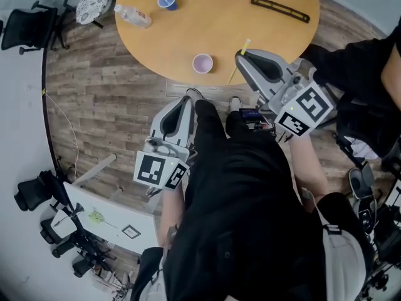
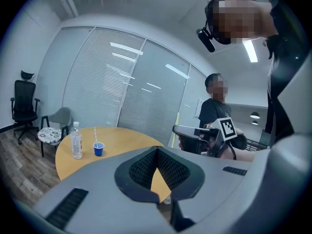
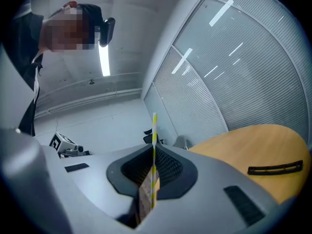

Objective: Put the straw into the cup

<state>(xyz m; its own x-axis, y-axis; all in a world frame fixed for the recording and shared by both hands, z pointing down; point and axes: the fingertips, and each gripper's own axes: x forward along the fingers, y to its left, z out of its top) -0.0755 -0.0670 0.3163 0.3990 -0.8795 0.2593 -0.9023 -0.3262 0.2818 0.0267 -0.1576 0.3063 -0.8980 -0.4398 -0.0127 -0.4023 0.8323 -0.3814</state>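
A round wooden table point(image 1: 250, 24) stood on plank flooring. At its near edge the right gripper point(image 1: 240, 54) was clenched on a yellow-and-white striped paper straw point(image 3: 154, 145) - close beside the small lilac cup point(image 1: 202, 63), but not yet in it. The left gripper point(image 2: 158, 152) hung closed and empty - the insertion was still to be done.

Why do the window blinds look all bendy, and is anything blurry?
Left gripper view: the wide lens bows the blinds and darkens the corners. Right gripper view: same bending, light streaks glare across them, yet the straw looks sharp. Head view: the table edge curves, nothing smeared.
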